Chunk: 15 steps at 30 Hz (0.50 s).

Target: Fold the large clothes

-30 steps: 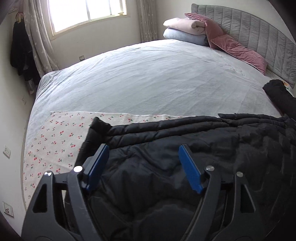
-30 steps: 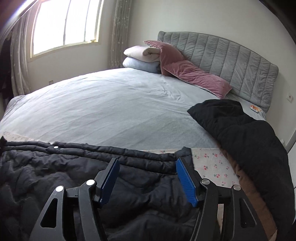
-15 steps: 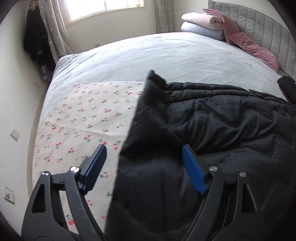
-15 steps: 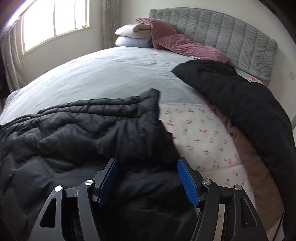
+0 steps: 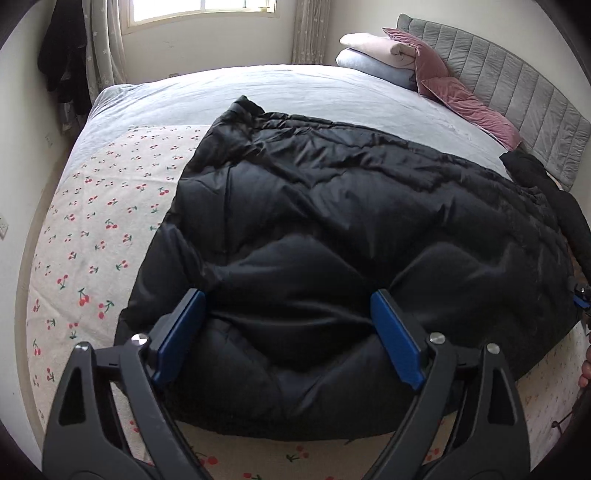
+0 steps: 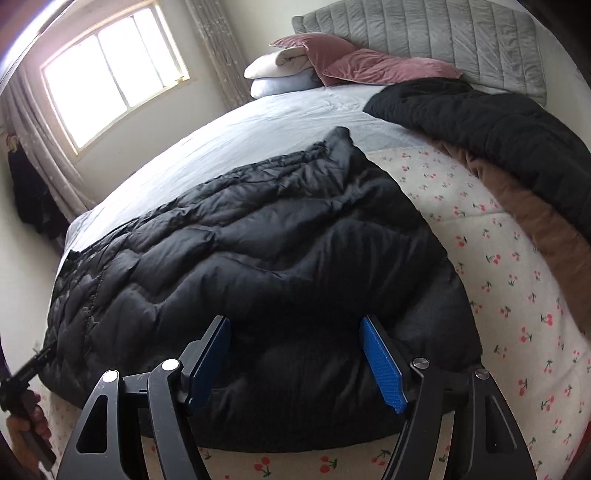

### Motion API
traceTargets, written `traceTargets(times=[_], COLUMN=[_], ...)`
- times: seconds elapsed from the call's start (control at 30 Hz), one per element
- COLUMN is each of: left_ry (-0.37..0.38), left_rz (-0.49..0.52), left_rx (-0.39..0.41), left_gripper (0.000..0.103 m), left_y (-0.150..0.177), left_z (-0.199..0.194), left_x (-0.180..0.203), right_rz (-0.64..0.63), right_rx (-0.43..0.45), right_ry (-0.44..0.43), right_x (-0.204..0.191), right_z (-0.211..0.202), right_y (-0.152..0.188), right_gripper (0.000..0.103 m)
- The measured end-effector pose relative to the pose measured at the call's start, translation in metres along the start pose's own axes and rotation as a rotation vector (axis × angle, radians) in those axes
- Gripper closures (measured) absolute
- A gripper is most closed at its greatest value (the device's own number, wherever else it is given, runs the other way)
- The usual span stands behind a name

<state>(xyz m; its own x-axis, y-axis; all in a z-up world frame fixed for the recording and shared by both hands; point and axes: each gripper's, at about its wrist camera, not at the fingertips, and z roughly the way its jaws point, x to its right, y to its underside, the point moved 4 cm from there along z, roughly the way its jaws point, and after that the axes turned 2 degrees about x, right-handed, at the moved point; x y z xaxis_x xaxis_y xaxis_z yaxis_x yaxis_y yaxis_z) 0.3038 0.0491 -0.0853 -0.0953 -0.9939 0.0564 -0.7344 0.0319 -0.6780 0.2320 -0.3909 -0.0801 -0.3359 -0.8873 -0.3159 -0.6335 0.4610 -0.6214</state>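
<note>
Puffy black down jacket (image 5: 332, 229) spread across the cherry-print blanket (image 5: 92, 221), both grippers spread wide and holding nothing.

The left gripper (image 5: 288, 332) hovers over the near-left hem; the right gripper (image 6: 295, 362) hovers over the near-right hem. The jacket looks light, soft and springy with a slick shell, likely to slip and puff back; pinching a seamed hem or corner firmly should hold better than grabbing the padded middle.

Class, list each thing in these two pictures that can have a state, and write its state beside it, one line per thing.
left gripper: open, holding nothing
right gripper: open, holding nothing
black puffer jacket: lying on the cherry-print sheet, puffy and wrinkled
second black garment: lying loosely over a brown one
pink pillows: leaning at the headboard
curtains: drawn open
</note>
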Motion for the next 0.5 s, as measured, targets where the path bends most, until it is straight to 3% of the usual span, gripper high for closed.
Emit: traceTargets(times=[0.1,0.2,0.33,0.5], left_ry=[-0.050,-0.094,-0.079,-0.003], left_rz=[0.017,0.026,0.010,0.088], left_rx=[0.010,0.006,-0.032,-0.080], left_gripper=[0.012,0.012,0.012,0.001], left_y=[0.013,0.015,0.016,0.045], left_z=[-0.020,-0.049,-0.089,-0.119], left_x=[-0.013,-0.011,0.014,0.068], right_rz=[0.124,0.114,-0.023,-0.195], right_rx=[0.002,0.035,0.080,0.100], right_ry=[0.002,0.046,0.031,-0.026], right_x=[0.034,0.032,-0.020,-0.089], right_z=[-0.018,-0.056,-0.119,-0.174], right_y=[0.012,0.019,0.027,0.058], right_gripper=[0.030,0.030,0.029,0.008])
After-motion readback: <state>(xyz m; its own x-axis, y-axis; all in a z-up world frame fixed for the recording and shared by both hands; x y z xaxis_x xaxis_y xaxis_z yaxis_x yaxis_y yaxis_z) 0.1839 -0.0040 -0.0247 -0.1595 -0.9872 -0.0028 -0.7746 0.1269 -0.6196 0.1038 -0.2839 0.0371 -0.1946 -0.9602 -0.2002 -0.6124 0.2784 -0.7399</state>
